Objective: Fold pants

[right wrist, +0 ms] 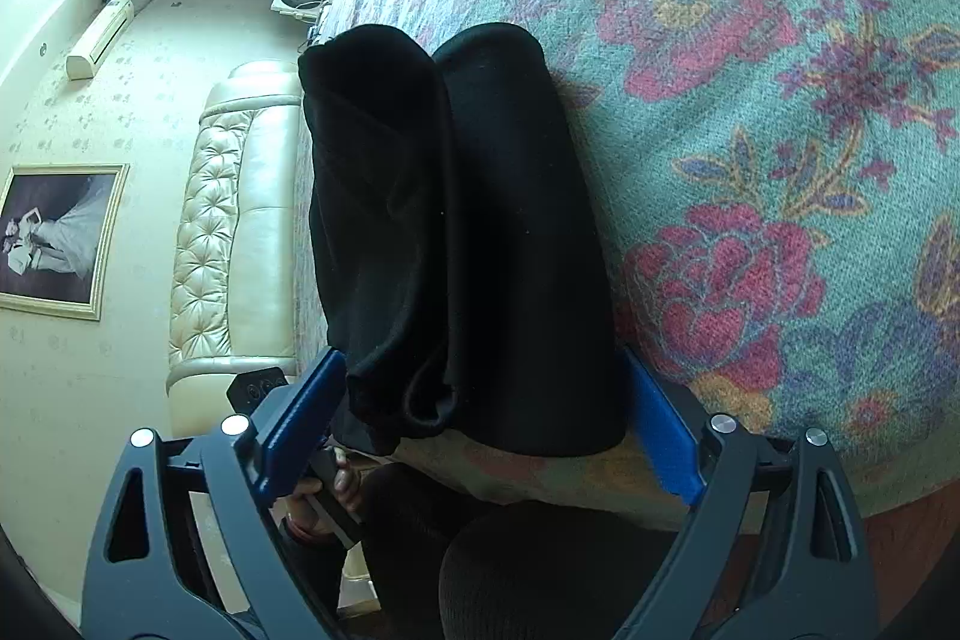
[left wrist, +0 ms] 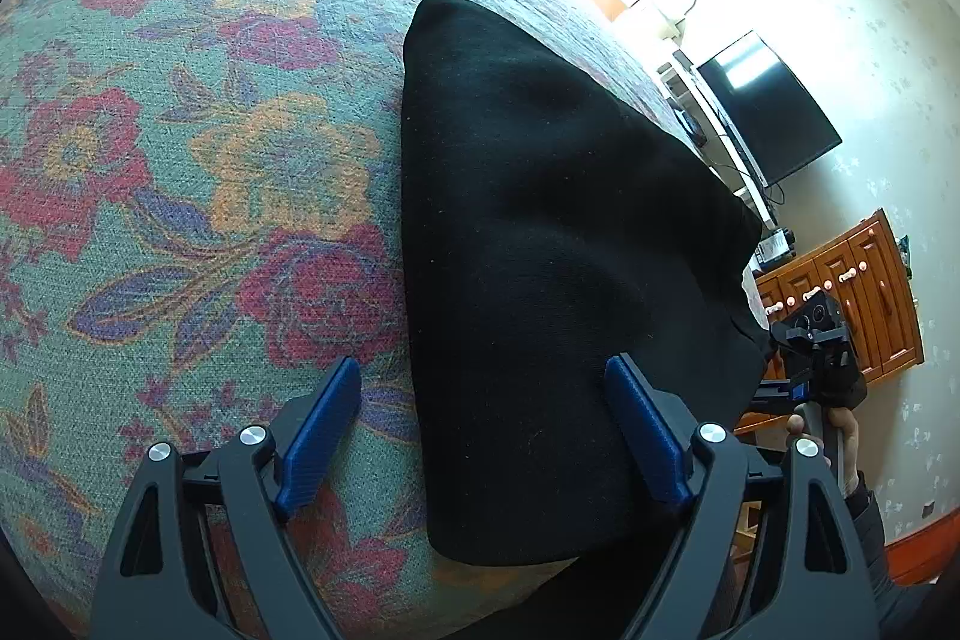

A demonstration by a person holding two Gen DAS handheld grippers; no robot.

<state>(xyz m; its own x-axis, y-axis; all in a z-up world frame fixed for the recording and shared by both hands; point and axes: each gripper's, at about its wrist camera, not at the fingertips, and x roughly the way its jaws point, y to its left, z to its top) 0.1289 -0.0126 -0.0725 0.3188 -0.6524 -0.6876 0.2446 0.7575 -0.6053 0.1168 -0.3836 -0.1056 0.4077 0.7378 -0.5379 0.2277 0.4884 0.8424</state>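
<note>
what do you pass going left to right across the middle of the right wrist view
framed picture → cream tufted headboard → black pants lying folded on the bed → floral bedspread
</note>
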